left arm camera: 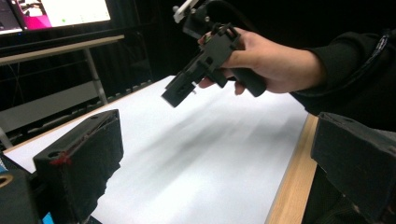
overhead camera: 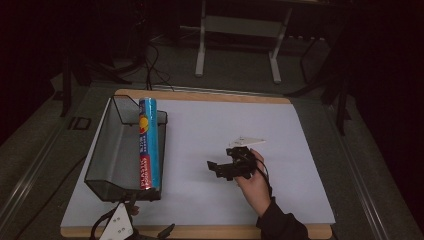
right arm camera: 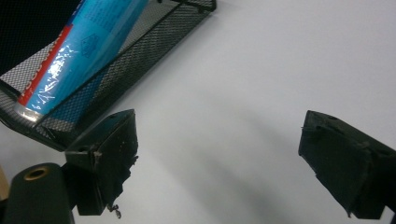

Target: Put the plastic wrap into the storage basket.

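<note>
A blue tube (overhead camera: 149, 143) lies inside the black mesh basket (overhead camera: 107, 155) (against its right wall). Right of the basket, the right gripper (overhead camera: 216, 167) hovers, jaws wide apart. The left gripper (left arm camera: 205, 186) sits below the basket, jaws apart too.

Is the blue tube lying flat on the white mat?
No, the tube lies inside the mesh tray, against its right wall.

High view: overhead, facing forward over white table (overhead camera: 210, 130). Gripper views: low, close above table; right one shares mesh tray (right arm camera: 140, 51).
</note>
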Demonstrator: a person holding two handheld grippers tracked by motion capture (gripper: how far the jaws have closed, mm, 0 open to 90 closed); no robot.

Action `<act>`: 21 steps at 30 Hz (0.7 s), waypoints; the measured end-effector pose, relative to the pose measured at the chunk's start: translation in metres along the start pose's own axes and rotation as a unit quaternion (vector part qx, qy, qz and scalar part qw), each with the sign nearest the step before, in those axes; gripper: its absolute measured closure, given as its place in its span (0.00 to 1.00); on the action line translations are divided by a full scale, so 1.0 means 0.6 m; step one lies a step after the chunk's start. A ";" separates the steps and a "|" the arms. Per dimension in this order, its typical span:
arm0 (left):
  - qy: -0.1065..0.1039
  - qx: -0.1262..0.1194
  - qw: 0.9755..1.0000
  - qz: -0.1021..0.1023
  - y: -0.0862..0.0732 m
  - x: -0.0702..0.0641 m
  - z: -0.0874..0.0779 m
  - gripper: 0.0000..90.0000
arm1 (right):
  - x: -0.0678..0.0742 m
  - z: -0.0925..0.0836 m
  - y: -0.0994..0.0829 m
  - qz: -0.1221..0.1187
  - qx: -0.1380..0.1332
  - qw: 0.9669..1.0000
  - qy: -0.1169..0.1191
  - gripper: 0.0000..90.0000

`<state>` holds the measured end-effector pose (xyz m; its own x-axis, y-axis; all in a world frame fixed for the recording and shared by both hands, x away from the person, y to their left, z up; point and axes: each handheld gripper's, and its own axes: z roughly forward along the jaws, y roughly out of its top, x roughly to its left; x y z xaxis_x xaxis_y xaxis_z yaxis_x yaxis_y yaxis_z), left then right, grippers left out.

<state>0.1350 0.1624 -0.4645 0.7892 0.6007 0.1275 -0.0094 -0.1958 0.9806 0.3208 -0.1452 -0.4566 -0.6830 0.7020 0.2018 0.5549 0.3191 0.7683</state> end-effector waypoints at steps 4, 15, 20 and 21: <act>0.000 0.001 1.000 0.001 0.000 0.000 0.000 0.04 | -0.008 -0.019 -0.012 0.004 -0.004 1.000 -0.005 0.13; 0.001 0.003 1.000 0.002 0.000 -0.001 0.001 0.04 | -0.020 -0.066 -0.036 0.005 -0.017 1.000 -0.012 0.14; 0.001 0.004 1.000 0.003 0.000 -0.001 0.002 0.04 | -0.027 -0.090 -0.053 0.005 -0.018 1.000 -0.014 0.14; 0.000 0.004 1.000 0.003 0.000 -0.001 0.002 0.04 | -0.031 -0.099 -0.060 0.006 -0.022 1.000 -0.017 0.14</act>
<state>0.1351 0.1610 -0.4651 0.7887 0.6001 0.1337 -0.0097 -0.2053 0.9786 0.2853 -0.2074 -0.4520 -0.6588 0.7275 0.1914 0.5417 0.2822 0.7918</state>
